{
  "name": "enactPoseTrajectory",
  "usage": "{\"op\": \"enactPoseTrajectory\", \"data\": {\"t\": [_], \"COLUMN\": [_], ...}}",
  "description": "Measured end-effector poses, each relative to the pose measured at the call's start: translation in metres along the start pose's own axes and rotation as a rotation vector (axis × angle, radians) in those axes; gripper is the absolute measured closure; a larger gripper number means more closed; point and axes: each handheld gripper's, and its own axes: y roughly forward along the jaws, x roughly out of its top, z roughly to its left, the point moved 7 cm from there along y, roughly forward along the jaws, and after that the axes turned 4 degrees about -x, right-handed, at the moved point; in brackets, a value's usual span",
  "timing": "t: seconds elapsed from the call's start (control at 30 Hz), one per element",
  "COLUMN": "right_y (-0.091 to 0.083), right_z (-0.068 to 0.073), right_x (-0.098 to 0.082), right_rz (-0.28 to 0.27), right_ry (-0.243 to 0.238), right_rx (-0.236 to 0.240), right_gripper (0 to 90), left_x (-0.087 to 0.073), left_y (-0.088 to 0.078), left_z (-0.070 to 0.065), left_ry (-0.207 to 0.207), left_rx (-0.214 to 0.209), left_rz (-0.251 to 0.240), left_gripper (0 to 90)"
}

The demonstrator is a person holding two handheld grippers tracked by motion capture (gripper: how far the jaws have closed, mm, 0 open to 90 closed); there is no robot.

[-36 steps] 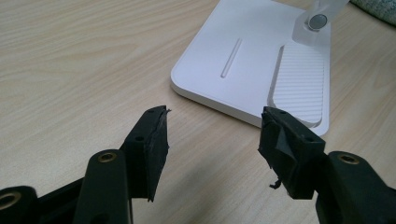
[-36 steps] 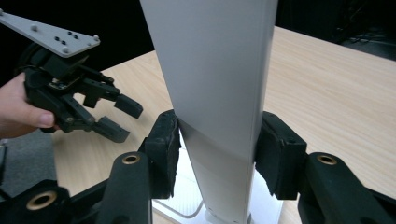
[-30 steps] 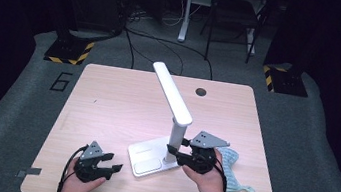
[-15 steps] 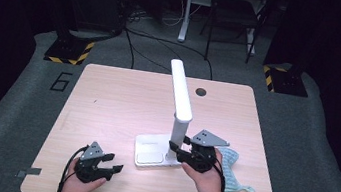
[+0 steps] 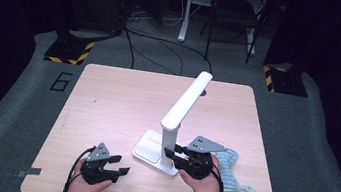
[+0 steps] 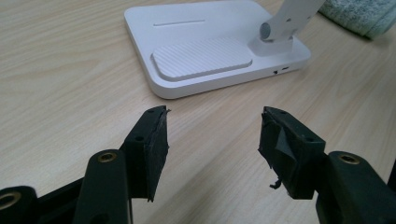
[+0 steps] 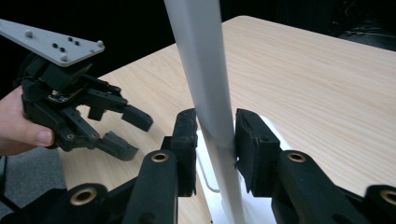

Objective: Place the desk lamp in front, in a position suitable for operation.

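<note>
Gripping item: white desk lamp [image 5: 173, 137], its upright stem [image 7: 205, 93] pinched between the jaws of the right gripper [image 5: 176, 156], which have just been closing onto it, apparently to steady or turn the lamp from low on the stem, where it tips least. Lamp base [image 6: 210, 44] lies flat on the worktop [image 5: 107, 97] just ahead of the left gripper [image 6: 212, 135], whose jaws stand spread with nothing between them, seemingly waiting in reserve. Pale blue cloth [image 5: 233, 173] sits behind the right jaws, apart from the lamp.
</note>
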Motion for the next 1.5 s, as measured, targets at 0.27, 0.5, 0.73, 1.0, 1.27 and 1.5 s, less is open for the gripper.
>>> {"op": "enactPoseTrajectory", "data": {"t": [0.27,0.5,0.73,1.0,1.27,1.5], "right_y": [0.009,0.014,0.021,0.017,0.004,-0.003], "right_z": [0.018,0.026,0.038,0.031,0.021,-0.005], "right_x": [0.002,0.004,0.007,-0.001,-0.021,-0.046], "right_rz": [0.011,0.005,0.0,0.0,0.014,0.035], "right_ry": [-0.049,-0.054,-0.084,-0.007,0.0,0.069], "right_rx": [0.016,0.026,0.034,0.069,0.066,0.027], "right_gripper": [71.8,71.2,69.9,54.8,48.6,46.5], "left_x": [0.013,0.026,0.035,0.046,0.059,0.076], "left_y": [0.001,0.003,0.007,0.008,0.011,0.012], "left_z": [-0.013,-0.021,-0.028,-0.035,-0.045,-0.053], "left_ry": [0.011,0.038,0.033,0.049,0.064,0.077], "left_rx": [-0.033,-0.067,-0.09,-0.1,-0.122,-0.118], "left_rz": [-0.029,-0.039,-0.057,-0.063,-0.068,-0.083], "left_gripper": [41.7,41.7,41.6,41.5,41.7,42.6]}}
